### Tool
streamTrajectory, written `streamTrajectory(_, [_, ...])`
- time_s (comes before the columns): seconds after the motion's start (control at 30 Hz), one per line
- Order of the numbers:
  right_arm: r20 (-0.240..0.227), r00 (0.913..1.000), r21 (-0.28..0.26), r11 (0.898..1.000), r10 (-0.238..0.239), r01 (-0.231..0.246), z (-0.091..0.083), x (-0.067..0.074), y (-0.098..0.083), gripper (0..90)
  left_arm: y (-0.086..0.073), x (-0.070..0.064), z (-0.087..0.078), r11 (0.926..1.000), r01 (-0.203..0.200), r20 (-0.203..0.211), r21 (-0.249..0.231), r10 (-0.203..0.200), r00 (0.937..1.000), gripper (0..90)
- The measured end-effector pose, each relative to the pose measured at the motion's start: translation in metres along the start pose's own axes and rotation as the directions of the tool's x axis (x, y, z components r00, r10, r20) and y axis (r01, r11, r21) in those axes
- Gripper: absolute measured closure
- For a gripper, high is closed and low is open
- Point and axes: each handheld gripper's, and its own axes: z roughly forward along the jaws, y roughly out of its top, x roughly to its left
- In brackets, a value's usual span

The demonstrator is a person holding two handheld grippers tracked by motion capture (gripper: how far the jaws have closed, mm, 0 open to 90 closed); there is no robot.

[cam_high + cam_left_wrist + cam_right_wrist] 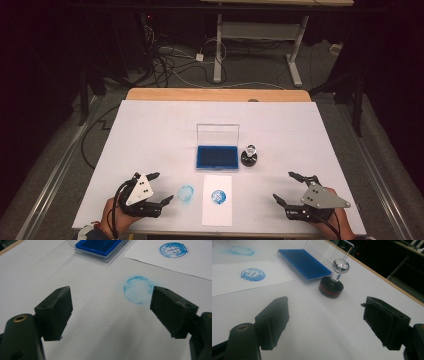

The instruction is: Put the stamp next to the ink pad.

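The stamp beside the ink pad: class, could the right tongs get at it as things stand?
Probably yes. The right tongs are open and point towards the stamp, with bare table between them; the ink pad sits off to one side.

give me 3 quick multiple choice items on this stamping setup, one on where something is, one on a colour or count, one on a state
1. Where does the stamp stand?
A. right of the ink pad
B. on the paper sheet
C. left of the ink pad

2. How many round blue prints show on the paper sheet and the table cover together?
A. one
B. two
C. four

3. What state are the left tongs and right tongs in?
A. both open, holding nothing
B. left shut on the stamp
C. right shut on the paper sheet

Answers:
1 A, the high view has it just beside the pad's right edge.
2 B, a sharp print lies on the sheet, and a faint smudged ring on the cover left of it.
3 A, both gripper views show jaws spread wide with bare cover between them.
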Motion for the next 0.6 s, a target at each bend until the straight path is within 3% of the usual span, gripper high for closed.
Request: streamTrajectory(0.6, [-0.003,1.0000,0.002,1.000,0.000,0.000,0.0013,-0.0006,0.0001,20.5,0.0001,-0.0005,0.0011,1.0000,-0.004,0.002,0.005,0.004,1.0000,17.4])
